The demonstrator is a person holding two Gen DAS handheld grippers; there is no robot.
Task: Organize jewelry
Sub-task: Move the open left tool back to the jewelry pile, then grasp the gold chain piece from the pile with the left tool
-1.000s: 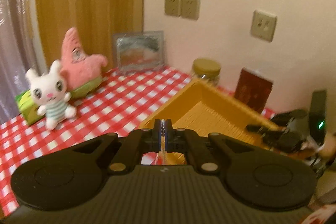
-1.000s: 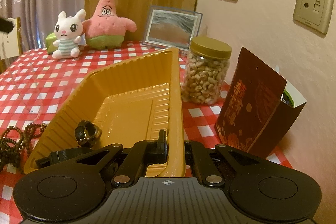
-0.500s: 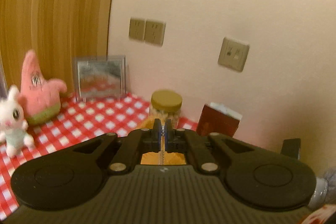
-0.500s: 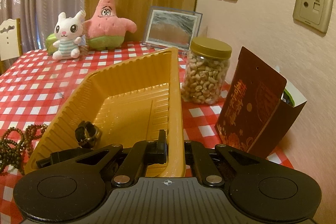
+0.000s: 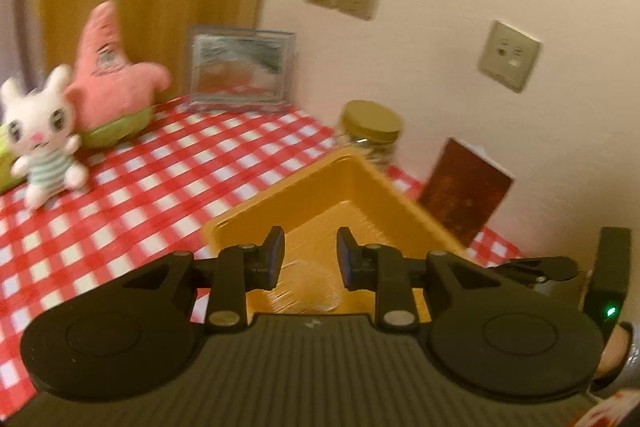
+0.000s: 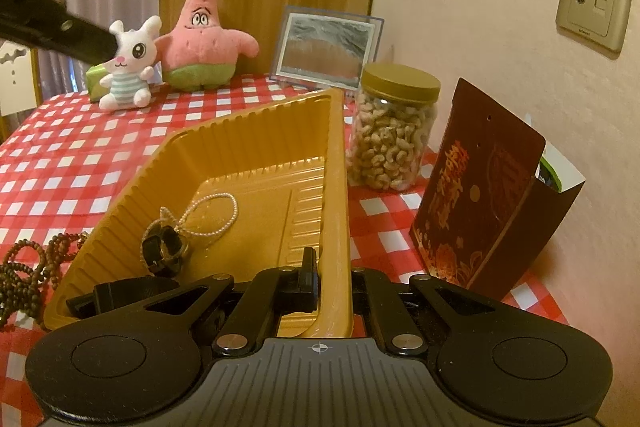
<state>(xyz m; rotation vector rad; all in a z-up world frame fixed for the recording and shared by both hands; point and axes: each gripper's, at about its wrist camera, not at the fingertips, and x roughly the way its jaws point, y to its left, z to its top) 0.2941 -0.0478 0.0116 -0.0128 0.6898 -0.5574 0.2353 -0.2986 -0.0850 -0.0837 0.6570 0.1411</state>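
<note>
1. brown wooden beads (image 6: 24,273) lie heaped on the checked counter (image 6: 72,163) at the far left, just outside the tray and not yet sorted; we judge they are the next piece to gather.
2. our left claw (image 5: 310,257) hangs over the near end of the yellow tray (image 6: 256,131) with its jaws opening, and nothing is pinched between them. a pale blurred loop shows just below the gap, and we read it as the pearl strand dropping clear.
3. inside the tray, the pearl strand (image 6: 208,213) lies looped on the ribbed floor, one end draped over a dark ring-shaped piece (image 6: 164,251) near the left wall. both are where the task wants them, so we count that part as done.
4. our right claw (image 6: 332,281) is clamped narrow on the tray's near right rim, one finger inside the wall and one outside. we hold it there, we think, to keep the light plastic tray from sliding or tipping while things fall in.
5. further right, a jar of cashews (image 6: 394,135) stands just beside the tray's far corner, and a dark red box (image 6: 476,211) stands near the wall. neither belongs to the sorting; they only crowd that side.
</note>
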